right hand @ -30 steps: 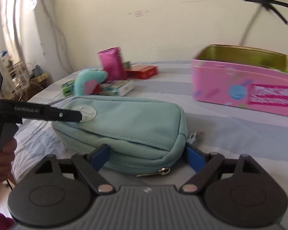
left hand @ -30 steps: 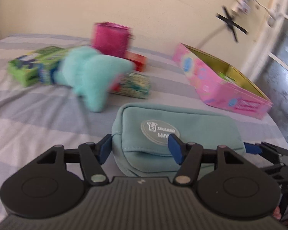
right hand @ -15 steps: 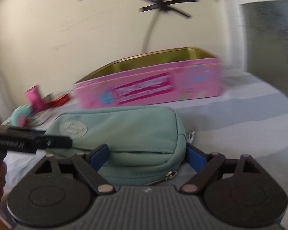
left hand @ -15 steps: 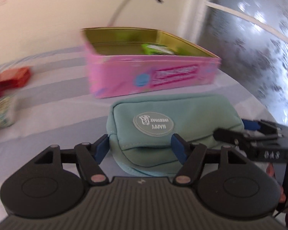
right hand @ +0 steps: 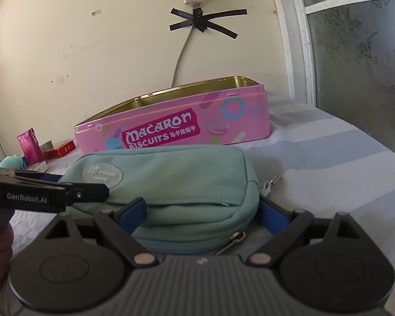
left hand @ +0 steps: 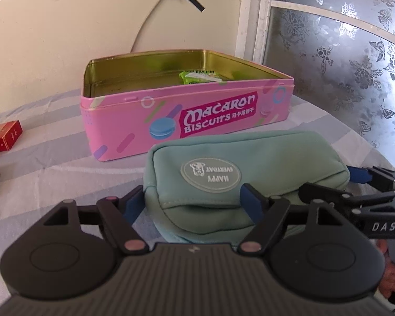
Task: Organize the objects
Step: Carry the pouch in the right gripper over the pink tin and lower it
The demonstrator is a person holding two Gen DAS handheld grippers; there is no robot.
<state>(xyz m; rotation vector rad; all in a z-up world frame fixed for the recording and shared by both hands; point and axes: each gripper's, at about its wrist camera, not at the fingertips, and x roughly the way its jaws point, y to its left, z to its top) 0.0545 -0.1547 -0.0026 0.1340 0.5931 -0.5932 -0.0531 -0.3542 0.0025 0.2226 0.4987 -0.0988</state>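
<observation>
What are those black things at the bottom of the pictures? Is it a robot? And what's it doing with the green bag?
No robot here. A person holds a two-finger grabber in each hand, and each grabber carries a camera looking along its fingers. One picture comes from the left gripper, the other from the right gripper. Each reaches around one end of a teal pouch lying on a striped bed. Their jaws have just been opening, and I cannot tell whether the pads press on it. Behind it stands an open pink biscuit tin with a green packet inside. A red box lies nearby.
</observation>
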